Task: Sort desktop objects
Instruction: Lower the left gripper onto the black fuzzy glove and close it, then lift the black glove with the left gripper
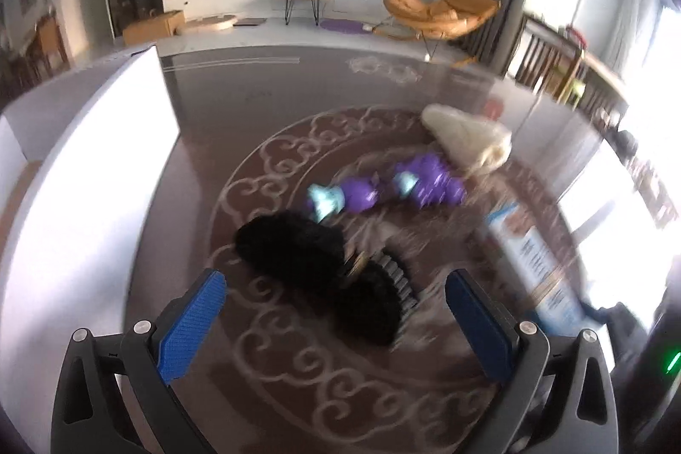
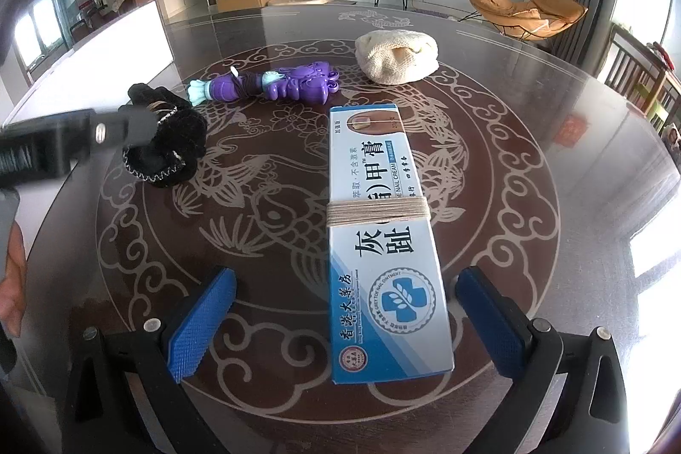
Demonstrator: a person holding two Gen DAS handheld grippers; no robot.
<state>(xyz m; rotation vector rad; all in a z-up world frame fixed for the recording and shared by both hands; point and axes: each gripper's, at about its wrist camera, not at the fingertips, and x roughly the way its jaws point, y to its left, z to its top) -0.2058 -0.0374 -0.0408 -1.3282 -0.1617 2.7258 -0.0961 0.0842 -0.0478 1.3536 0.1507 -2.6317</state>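
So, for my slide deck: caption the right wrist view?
Open right gripper straddling a string-wrapped ointment box on the patterned table.

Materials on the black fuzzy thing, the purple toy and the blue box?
Black fuzzy item: looks like plush or velvet fabric, matte pile, with a toothed metal-looking edge. Purple toy: likely moulded plastic, glossy highlights. Blue box: printed cardboard, slight sheen, crisp folded edges, bound with beige twine.
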